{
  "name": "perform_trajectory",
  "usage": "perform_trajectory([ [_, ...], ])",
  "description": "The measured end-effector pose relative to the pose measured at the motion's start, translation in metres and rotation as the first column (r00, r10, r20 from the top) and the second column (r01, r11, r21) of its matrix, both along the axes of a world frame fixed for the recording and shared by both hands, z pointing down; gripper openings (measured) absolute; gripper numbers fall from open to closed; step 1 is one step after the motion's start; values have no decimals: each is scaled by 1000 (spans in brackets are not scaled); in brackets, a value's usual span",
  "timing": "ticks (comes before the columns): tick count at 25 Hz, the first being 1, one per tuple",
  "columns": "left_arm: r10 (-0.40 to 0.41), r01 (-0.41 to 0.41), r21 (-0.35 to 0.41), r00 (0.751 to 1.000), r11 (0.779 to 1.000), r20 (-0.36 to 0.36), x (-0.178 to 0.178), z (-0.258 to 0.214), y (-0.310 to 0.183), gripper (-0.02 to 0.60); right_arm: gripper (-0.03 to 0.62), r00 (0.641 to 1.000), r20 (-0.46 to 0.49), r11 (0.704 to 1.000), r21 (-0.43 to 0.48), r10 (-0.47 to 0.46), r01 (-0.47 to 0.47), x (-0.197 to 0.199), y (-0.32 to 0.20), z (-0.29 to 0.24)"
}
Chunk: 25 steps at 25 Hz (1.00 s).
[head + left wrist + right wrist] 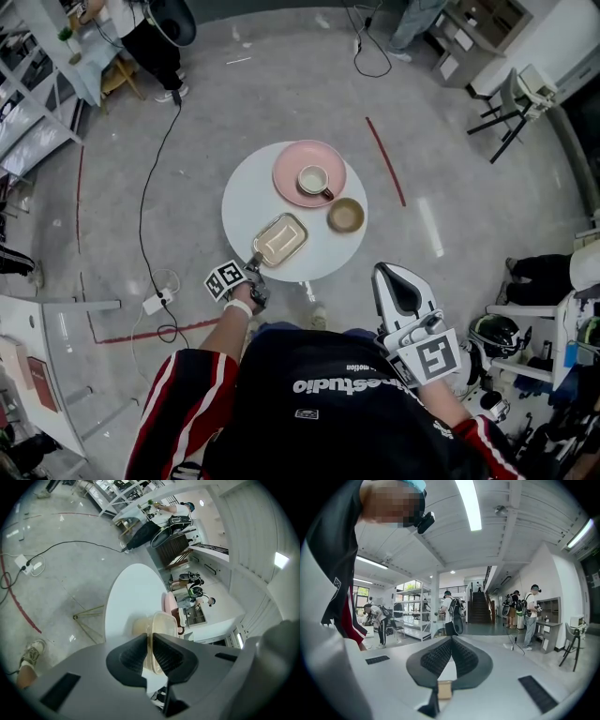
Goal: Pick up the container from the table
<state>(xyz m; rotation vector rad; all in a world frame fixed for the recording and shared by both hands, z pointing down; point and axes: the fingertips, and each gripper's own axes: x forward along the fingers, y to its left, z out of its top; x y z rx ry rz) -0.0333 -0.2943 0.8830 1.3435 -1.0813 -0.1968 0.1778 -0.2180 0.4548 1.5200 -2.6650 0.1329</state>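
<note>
The container (279, 239) is a shallow rectangular tub of clear, beige-tinted plastic, lying at the near left of the round white table (246, 192). My left gripper (255, 266) reaches its near corner from below left. In the left gripper view the container (164, 625) stands on edge in the picture, its rim wall pinched between the two dark pads of the left gripper (150, 645). My right gripper (392, 277) hangs off the table by my right side, its jaws together on nothing; in its own view the right gripper (451, 643) points level into the room.
A pink plate (291, 187) bears a cup (314, 180) at the table's far side. A brown bowl (345, 216) sits at its right. On the floor lie a black cable with a power strip (155, 302) and red tape (385, 161). Shelves stand left, a chair (511, 103) far right.
</note>
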Motion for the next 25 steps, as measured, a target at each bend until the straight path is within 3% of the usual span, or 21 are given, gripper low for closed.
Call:
perform_trajectory([
  [6,47,-48,41,998,998,30,-6,-23,0,51,15,999,-30,1000,-22,-15,14,1,11,6],
  [15,98,-105,126,993,986,63,-24,-79,1,51,15,998,60,1000,-2,9,-9,-15,19,-7],
  [25,158,-197,318,977,928,143,-51,-184,1,51,15,993,115,1000,18,-7,5,-45,32,-15],
])
